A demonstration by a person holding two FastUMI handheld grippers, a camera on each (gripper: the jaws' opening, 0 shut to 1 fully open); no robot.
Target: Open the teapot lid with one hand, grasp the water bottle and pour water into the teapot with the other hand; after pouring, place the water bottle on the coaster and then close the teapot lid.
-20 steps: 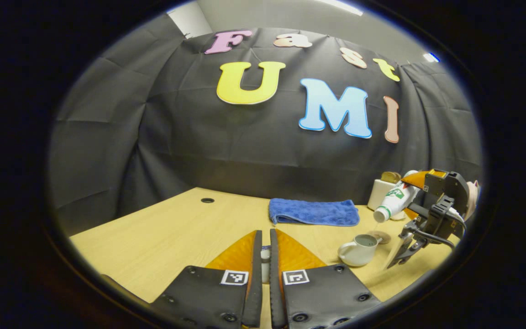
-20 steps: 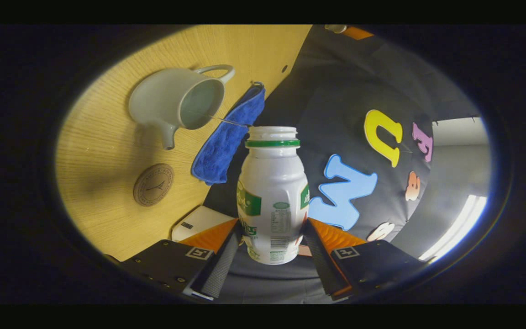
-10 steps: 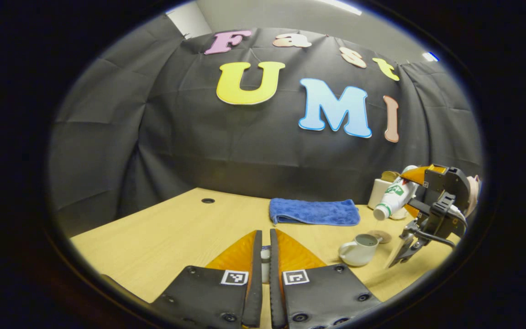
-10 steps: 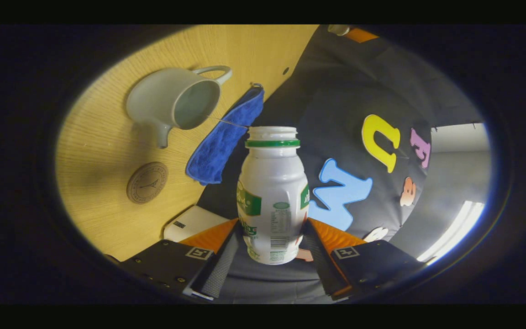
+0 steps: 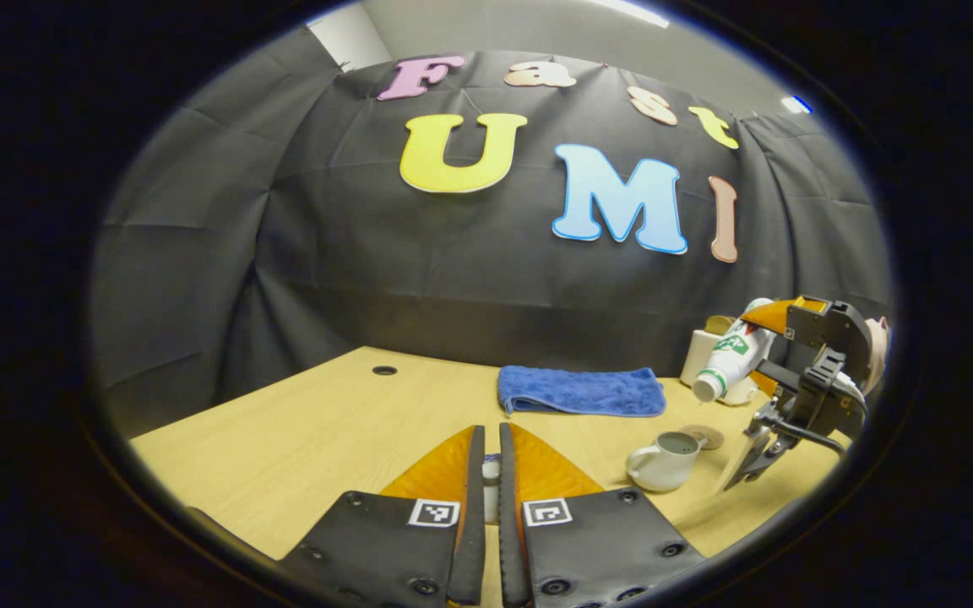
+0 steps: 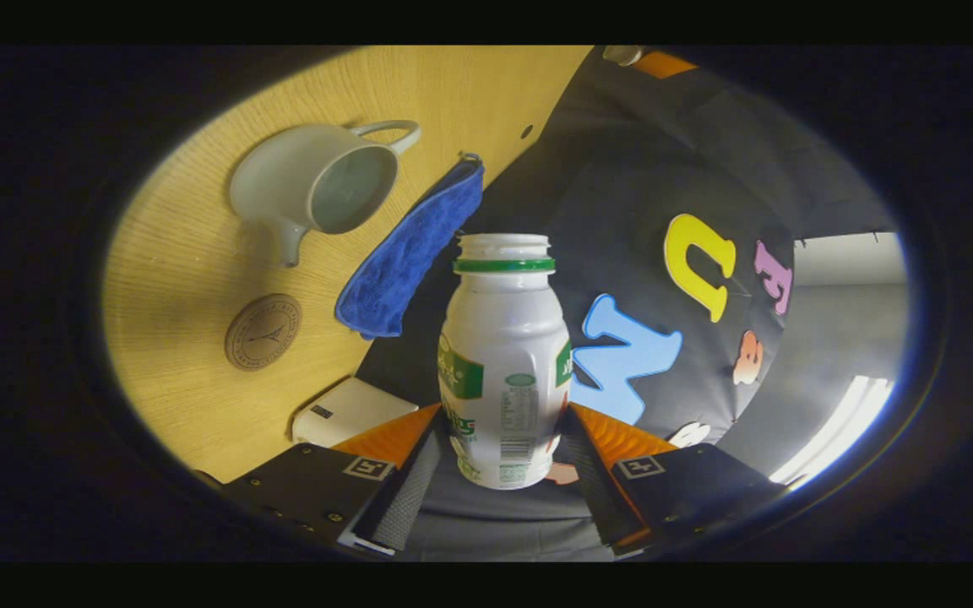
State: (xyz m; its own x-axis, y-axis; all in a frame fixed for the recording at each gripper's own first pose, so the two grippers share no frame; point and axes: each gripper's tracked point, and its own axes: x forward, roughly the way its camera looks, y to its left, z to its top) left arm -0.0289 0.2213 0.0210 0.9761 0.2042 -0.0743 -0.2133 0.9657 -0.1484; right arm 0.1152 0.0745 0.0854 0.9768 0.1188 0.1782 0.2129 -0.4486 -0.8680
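In the right gripper view, my right gripper [image 6: 505,415] is shut on a white water bottle [image 6: 503,355] with a green neck ring and no cap. The bottle is tilted, with its mouth above the table and past the open white teapot [image 6: 317,181]; no stream leaves it. The round brown coaster [image 6: 263,332] lies bare beside the teapot's spout. In the left gripper view, my left gripper [image 5: 491,432] is held over the table left of the teapot [image 5: 662,460], shut on the small white teapot lid [image 5: 491,483]. The bottle [image 5: 727,361] hangs tilted above the coaster [image 5: 702,437].
A folded blue towel [image 5: 579,391] lies behind the teapot near the black cloth wall. A white box [image 5: 698,355] stands at the back right, behind the bottle. A small cable hole [image 5: 383,370] sits in the far left of the wooden table [image 5: 301,439].
The thin stream from the bottle into the teapot has stopped. My right gripper has lifted the bottle and drawn it away from the teapot's mouth. The left gripper has stayed still.
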